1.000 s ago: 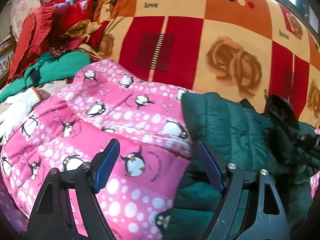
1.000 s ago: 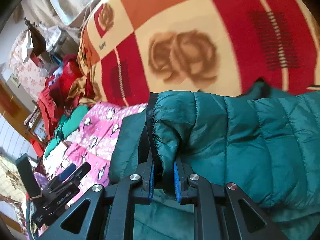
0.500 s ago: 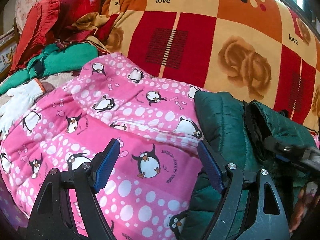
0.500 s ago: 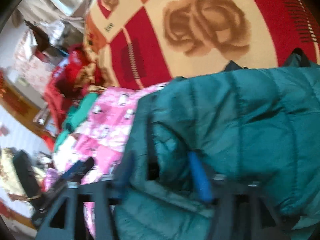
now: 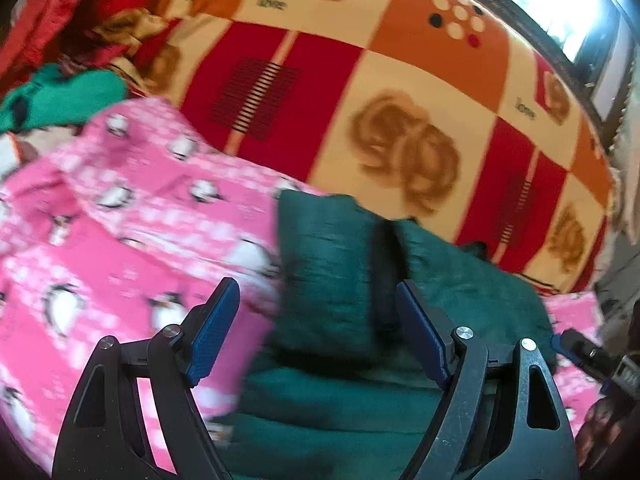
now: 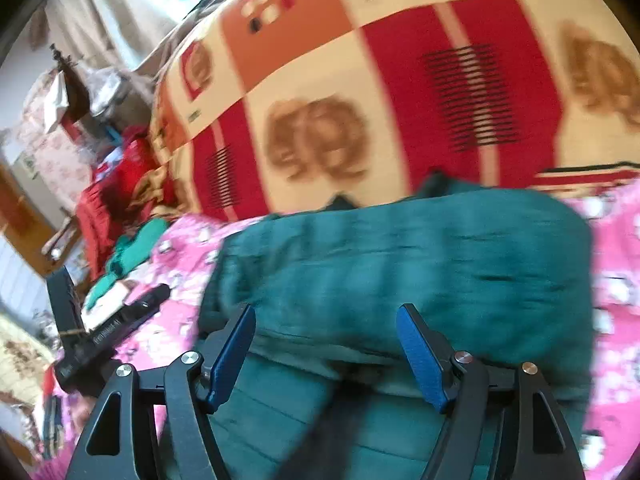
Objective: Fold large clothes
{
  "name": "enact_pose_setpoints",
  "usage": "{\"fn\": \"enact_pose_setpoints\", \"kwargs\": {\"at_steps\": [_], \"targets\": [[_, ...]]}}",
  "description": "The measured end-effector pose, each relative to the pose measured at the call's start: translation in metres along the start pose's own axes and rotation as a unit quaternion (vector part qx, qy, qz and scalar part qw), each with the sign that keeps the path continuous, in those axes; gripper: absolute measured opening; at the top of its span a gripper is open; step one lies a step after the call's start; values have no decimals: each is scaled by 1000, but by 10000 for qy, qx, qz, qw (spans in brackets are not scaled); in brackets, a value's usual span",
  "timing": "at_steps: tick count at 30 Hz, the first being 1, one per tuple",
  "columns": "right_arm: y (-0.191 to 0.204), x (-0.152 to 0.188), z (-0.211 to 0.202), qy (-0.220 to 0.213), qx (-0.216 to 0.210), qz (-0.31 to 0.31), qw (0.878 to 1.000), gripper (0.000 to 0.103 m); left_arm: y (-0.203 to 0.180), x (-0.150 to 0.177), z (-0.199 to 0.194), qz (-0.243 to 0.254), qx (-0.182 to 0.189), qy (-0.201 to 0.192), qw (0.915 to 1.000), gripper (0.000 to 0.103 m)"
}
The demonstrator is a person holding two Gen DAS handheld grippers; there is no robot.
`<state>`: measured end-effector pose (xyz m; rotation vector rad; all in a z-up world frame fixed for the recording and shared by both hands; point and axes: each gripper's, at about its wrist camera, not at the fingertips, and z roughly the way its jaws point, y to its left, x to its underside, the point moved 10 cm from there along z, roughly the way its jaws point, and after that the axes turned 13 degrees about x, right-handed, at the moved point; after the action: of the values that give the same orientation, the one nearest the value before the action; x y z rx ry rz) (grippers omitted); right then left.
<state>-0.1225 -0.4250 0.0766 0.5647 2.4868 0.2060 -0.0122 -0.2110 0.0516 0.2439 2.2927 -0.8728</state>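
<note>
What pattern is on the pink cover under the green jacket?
Penguins and white dots on the pink cover; clearest in the left wrist view, though blurred.

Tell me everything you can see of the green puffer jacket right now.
The green puffer jacket is dark teal, quilted in stitched channels, with slightly shiny padded fabric. It lies folded over in a thick bundle, partly on the pink penguin blanket, in front of the red-and-orange checked blanket. A dark strip, perhaps a zipper or trim, runs down it in the left view. Both hand-held grippers are open at its near edge; motion blur hides any contact.
</note>
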Motion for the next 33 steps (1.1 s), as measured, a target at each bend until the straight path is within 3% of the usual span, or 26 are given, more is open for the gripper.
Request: {"fn": "enact_pose_setpoints", "kwargs": {"at_steps": [4, 7, 9, 10, 11, 14, 17, 24, 27, 28, 30, 31, 33], "targets": [[-47, -3, -21, -203, 347, 179, 9990, 71, -28, 5, 27, -23, 165, 255, 9995, 81], [-85, -4, -29, -257, 659, 407, 9967, 71, -37, 17, 56, 107, 11, 621, 9980, 81], [-103, -4, -31, -279, 746, 599, 9950, 71, -39, 21, 68, 208, -95, 701, 9973, 60], [-111, -4, -31, -288, 784, 680, 9942, 71, -41, 21, 72, 289, -140, 720, 9969, 31], [-116, -4, -30, -292, 827, 712, 9936, 71, -41, 21, 74, 346, -194, 768, 9963, 24], [-120, -3, -16, -219, 957, 629, 9932, 71, -40, 12, 69, 423, -184, 693, 9965, 16], [-111, -3, 6, -146, 956, 476, 9942, 71, -31, 2, 61, 651, -425, 485, 9958, 14], [-93, 12, 93, 386, 1338, -87, 9902, 71, -14, 8, 65, 826, -646, 538, 9930, 14], [-91, 13, 101, 395, 1503, -247, 9875, 73, -14, 9, 63, 828, -610, 570, 9931, 15], [-91, 10, 97, 439, 1508, -227, 9873, 73, -15, 7, 62, 836, -604, 568, 9930, 21], [-91, 4, 85, 441, 1424, -132, 9887, 73, -19, 4, 59, 829, -561, 592, 9932, 46], [-90, 0, 77, 360, 1337, -67, 9903, 73, -21, 1, 55, 807, -512, 538, 9940, 65], [-88, -10, 63, 170, 1260, 3, 9919, 73, -28, -8, 45, 810, -393, 217, 9957, 71]]}}
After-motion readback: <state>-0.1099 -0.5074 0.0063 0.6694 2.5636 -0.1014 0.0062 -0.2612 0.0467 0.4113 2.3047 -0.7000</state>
